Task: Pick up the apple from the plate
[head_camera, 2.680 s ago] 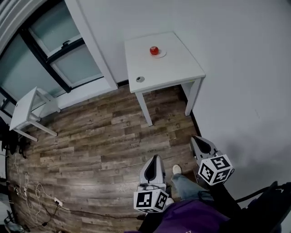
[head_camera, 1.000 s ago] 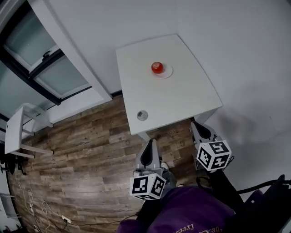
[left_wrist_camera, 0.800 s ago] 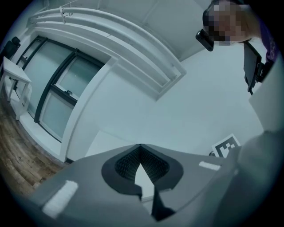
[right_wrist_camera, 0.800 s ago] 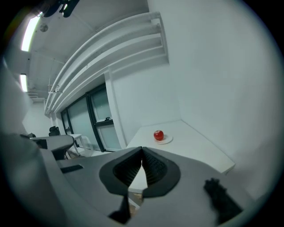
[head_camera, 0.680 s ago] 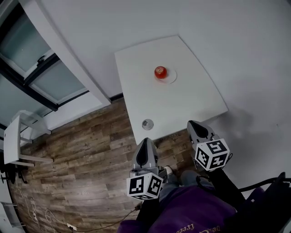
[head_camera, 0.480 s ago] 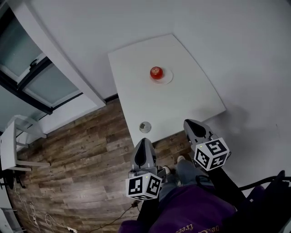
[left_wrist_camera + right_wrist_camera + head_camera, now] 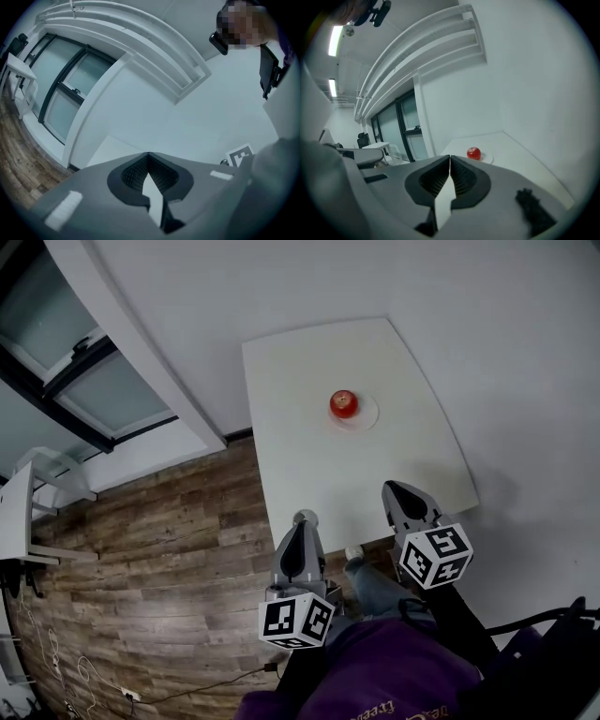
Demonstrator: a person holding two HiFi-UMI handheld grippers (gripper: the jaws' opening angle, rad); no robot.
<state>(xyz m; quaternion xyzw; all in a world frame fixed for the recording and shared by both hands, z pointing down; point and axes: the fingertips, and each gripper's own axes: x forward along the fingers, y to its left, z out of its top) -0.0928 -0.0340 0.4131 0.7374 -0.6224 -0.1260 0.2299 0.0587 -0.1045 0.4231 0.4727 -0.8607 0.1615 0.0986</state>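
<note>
Head view shows the apple (image 7: 344, 403) on its plate (image 7: 367, 417) at the table's (image 7: 300, 460) far side, well apart from our left gripper (image 7: 301, 527) and right gripper (image 7: 399, 493), both closed and empty. Arriving unopened, we could knock the apple rolling.

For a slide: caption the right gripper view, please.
Right gripper, jaws shut and empty, faces a red apple on its plate on the white table.

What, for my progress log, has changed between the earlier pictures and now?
The person has walked up to the table; the left gripper and right gripper now sit at its near edge. Nothing was gripped or released. The apple stays on its plate; both grippers' jaws stay shut and empty.
</note>
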